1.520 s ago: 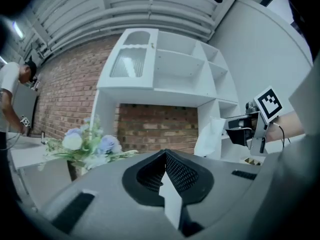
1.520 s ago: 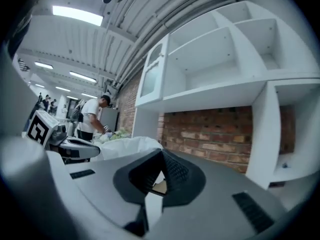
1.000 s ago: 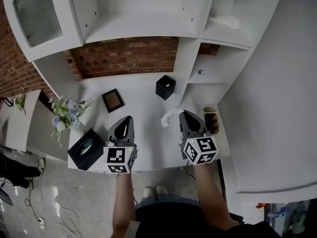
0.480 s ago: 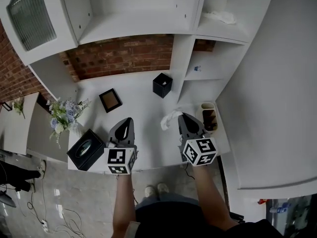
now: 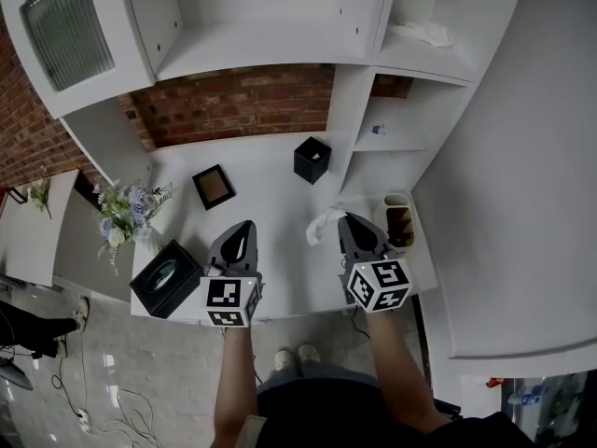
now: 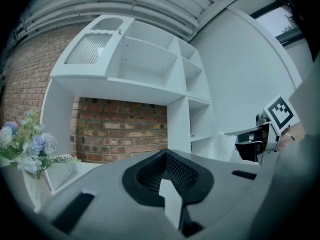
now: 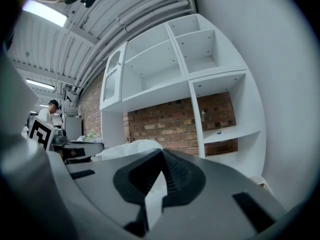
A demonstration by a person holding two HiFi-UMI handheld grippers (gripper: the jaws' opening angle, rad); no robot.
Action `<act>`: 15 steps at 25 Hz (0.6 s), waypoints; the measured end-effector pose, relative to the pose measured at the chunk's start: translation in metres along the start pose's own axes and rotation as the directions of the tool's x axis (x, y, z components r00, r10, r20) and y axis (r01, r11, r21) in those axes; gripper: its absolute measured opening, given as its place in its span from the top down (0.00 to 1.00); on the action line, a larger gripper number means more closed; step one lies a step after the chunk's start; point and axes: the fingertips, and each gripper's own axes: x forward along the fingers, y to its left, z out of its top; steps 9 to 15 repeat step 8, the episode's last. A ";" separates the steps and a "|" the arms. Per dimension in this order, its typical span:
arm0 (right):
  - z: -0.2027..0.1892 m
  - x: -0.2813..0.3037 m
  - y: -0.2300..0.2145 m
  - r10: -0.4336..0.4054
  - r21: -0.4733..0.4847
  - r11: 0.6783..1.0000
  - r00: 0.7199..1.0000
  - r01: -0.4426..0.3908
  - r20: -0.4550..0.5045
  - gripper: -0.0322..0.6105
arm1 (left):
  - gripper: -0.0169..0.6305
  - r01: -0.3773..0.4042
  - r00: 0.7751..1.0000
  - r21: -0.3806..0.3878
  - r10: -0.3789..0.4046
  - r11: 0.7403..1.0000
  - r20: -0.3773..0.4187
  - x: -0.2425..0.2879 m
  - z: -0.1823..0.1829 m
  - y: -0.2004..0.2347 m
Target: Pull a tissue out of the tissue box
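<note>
In the head view a black tissue box (image 5: 166, 278) with an oval opening stands at the front left corner of the white counter (image 5: 280, 203). My left gripper (image 5: 246, 225) hovers just right of it, jaws together and empty; in the left gripper view its tip (image 6: 166, 153) shows nothing held. My right gripper (image 5: 343, 218) is shut on a crumpled white tissue (image 5: 324, 222) that bulges out to the left of its tip. The tissue (image 7: 131, 148) shows behind the jaws in the right gripper view, and the tissue (image 6: 222, 145) is also visible from the left gripper.
A small black cube container (image 5: 312, 161) and a dark picture frame (image 5: 214, 187) stand further back. A bunch of flowers (image 5: 123, 217) sits at the left. A small dish (image 5: 397, 220) lies in the right cubby, beyond the white shelf upright (image 5: 345, 129).
Both grippers stay where they were, the tissue still in the right one. Only the head view has shifted slightly.
</note>
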 end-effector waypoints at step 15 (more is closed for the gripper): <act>-0.002 -0.003 0.000 -0.001 0.001 1.000 1.000 0.001 -0.006 0.95 | 0.96 -0.003 1.000 -0.003 0.003 1.000 -0.004 -0.002 0.000 -0.002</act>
